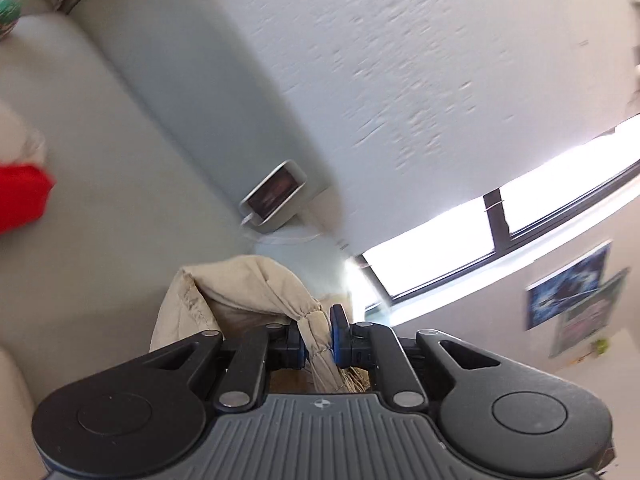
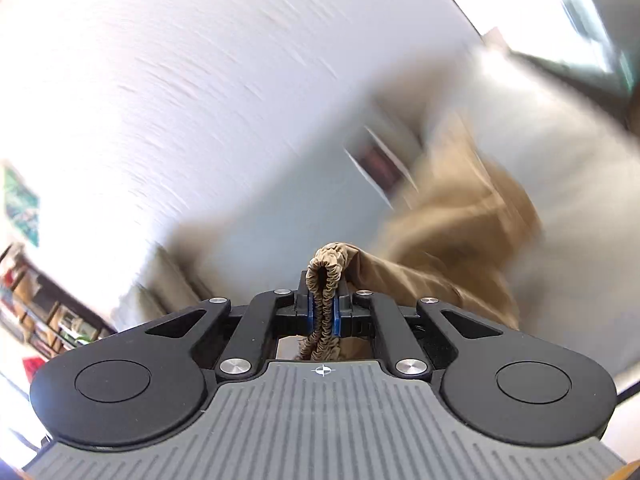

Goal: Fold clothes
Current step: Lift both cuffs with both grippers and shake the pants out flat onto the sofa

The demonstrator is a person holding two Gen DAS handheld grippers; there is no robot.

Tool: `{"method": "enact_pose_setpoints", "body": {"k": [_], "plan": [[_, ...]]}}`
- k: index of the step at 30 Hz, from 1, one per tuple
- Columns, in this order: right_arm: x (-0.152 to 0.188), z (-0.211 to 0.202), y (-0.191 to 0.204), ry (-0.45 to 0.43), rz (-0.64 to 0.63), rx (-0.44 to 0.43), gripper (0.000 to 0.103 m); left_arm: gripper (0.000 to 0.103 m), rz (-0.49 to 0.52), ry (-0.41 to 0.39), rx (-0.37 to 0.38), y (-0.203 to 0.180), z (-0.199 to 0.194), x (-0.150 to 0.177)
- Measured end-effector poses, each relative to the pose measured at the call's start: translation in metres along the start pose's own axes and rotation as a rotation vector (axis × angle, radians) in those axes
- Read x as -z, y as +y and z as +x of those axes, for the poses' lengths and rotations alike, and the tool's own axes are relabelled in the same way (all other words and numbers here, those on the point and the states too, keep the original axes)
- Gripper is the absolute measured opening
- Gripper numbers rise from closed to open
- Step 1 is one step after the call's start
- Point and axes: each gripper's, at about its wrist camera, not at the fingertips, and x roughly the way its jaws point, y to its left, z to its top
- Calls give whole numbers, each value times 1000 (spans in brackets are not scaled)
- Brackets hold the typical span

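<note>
Two tongs (image 1: 319,338) (image 2: 324,312) pinching tan garment (image 1: 240,284) (image 2: 452,236), gathered waistband (image 2: 325,280) upright

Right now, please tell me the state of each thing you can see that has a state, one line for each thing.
Left gripper: shut on the beige garment, pinching a gathered edge.
Right gripper: shut on the beige garment, clamping its elastic band.
Beige garment: lifted, bunched, not yet folded; blurred.
Phone: leaning against the sofa back, cable attached; screen too blurred to tell.
Red cloth: lying on the sofa, untouched.
</note>
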Motion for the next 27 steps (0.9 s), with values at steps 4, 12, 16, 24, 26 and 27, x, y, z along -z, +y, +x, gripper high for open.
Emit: {"method": "enact_pose_setpoints", "body": {"k": [4,12,16,24,26,27], "plan": [[-38,-91,98,-311,-223,-130,8,9,136,-234,223,-60,-43,-19],[-28,-210,190,-639,-468,-283,9,9,373,-520,383,-158,-117,-33],[-43,-216,189,-558,-407,-292,9,10,392,-454,272,-167,-108,-43],[-82,-29,104,-139,22,-157,9,10,409,-374,201,-139,-44,-111],[-81,31,86,-91,97,-67,9,9,424,-372,197,-134,-28,-129],[-84,48,90,-109,84,-37,9,9,432,-371,195,-132,-20,-139]]}}
